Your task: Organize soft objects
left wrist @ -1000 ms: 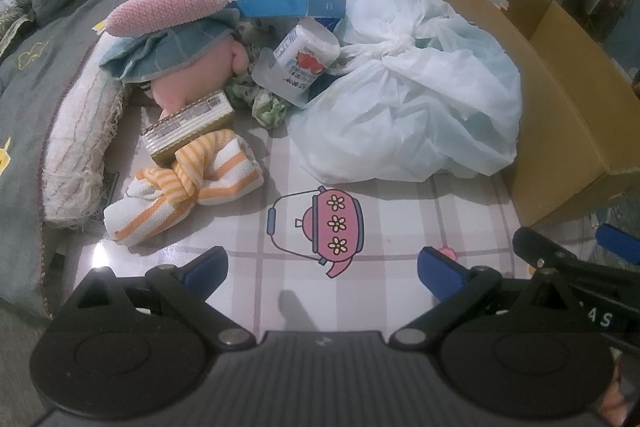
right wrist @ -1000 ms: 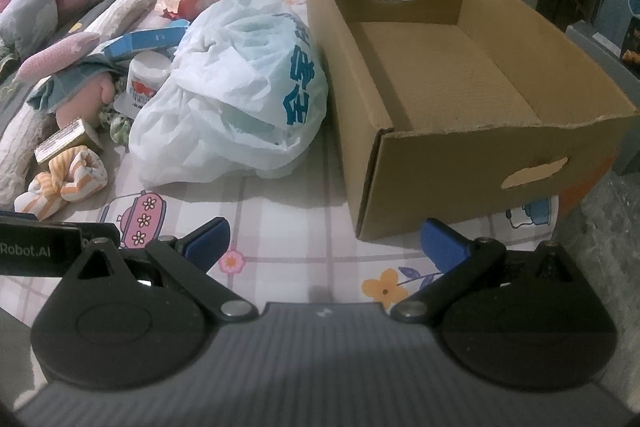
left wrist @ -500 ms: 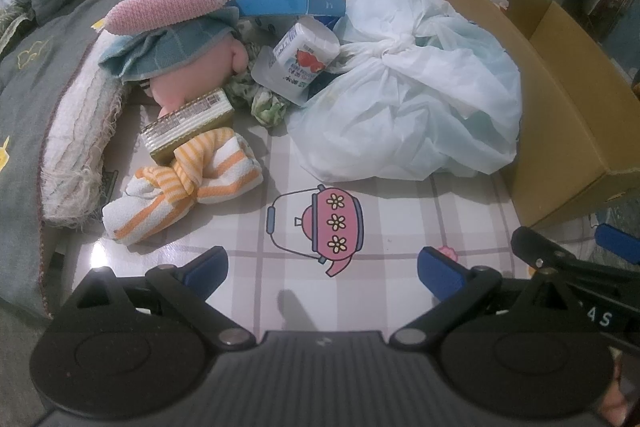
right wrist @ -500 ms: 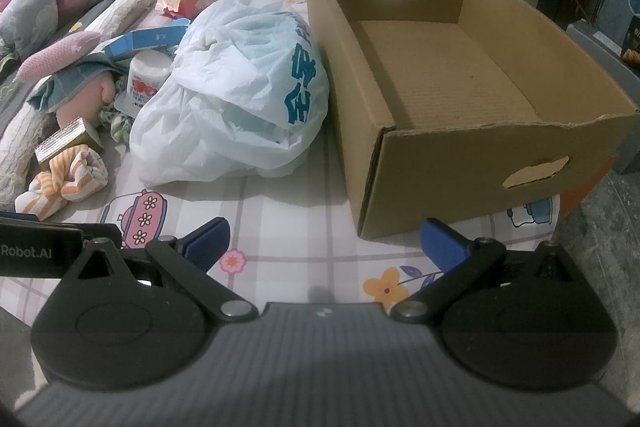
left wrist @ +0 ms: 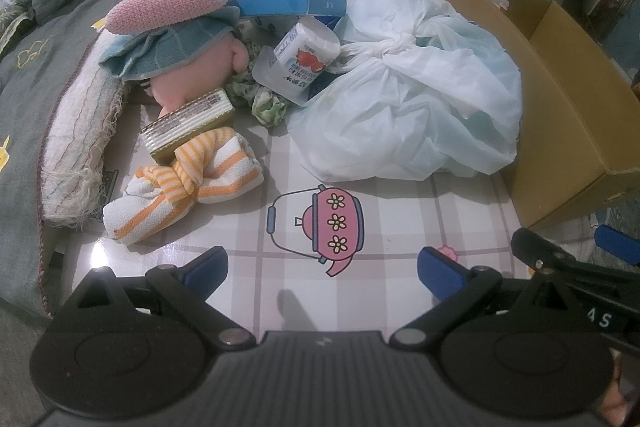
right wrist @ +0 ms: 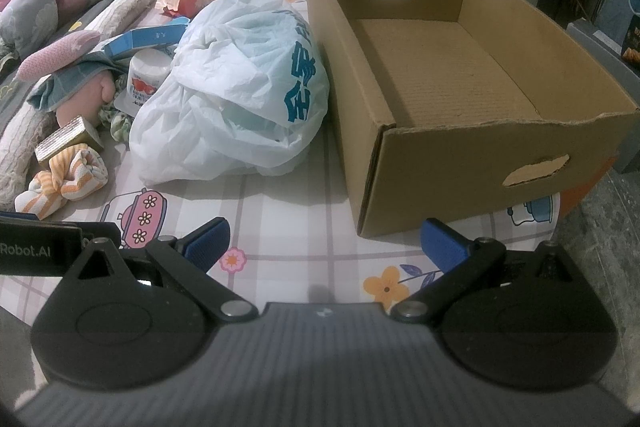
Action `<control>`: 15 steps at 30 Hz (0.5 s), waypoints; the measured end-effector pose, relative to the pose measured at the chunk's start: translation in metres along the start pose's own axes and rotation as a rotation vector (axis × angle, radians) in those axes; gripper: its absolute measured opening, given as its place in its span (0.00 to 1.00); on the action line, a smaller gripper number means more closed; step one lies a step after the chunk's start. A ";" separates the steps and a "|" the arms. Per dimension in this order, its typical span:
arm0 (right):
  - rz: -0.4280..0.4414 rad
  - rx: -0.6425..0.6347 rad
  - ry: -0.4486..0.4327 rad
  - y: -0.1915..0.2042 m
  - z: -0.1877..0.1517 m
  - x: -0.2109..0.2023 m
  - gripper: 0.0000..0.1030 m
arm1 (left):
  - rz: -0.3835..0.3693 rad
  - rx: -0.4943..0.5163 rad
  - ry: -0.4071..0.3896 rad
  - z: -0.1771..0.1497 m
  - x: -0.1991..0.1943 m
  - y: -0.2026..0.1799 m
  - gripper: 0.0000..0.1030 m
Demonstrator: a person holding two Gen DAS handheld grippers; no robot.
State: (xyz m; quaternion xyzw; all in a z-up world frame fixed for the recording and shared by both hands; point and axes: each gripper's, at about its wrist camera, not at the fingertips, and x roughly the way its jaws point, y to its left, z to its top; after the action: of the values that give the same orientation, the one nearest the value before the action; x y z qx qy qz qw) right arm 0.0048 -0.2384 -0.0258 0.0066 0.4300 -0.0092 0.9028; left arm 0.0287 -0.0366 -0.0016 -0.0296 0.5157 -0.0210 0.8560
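Both grippers idle above the near table edge, nothing picked, cardboard box (right wrist: 460, 99) empty. Left gripper (left wrist: 320, 267) jaws spread wide, holding nothing; right gripper (right wrist: 324, 243) same, spread and empty. Likely first pick, my read: the orange-striped cloth bundle (left wrist: 188, 183), closest soft item to the left gripper, ahead and to its left, well short of the fingertips. Approach low, straddle the knotted middle, close fully since cloth compresses, lift clear before swinging right. Avoid snagging the gold pack (left wrist: 188, 123) that touches its far side. Tied plastic bag (right wrist: 236, 95) sits between the pile and the box, so carry over it. Box lies just ahead-right of the right gripper.
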 end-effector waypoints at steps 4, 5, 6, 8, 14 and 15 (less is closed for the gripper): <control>0.000 0.000 0.001 0.000 0.000 0.000 0.99 | 0.000 0.001 0.000 0.000 0.000 0.000 0.98; 0.000 0.000 0.001 0.000 0.000 0.000 0.99 | 0.000 0.000 0.000 0.000 0.000 0.000 0.98; 0.000 0.000 0.001 0.000 -0.001 0.001 0.99 | 0.000 0.000 0.001 0.000 0.000 0.000 0.98; -0.001 0.000 0.001 0.000 0.000 0.001 0.99 | 0.000 -0.001 0.000 -0.001 0.000 0.001 0.98; -0.002 0.000 0.002 0.001 -0.001 0.001 0.99 | 0.000 -0.001 -0.001 -0.001 0.000 0.001 0.98; -0.001 0.000 0.001 0.001 -0.001 0.001 0.99 | 0.000 -0.001 -0.001 -0.001 0.000 0.002 0.98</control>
State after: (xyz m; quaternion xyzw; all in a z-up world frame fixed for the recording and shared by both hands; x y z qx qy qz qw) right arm 0.0047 -0.2377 -0.0266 0.0065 0.4306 -0.0097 0.9025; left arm 0.0275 -0.0351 -0.0025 -0.0298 0.5151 -0.0207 0.8564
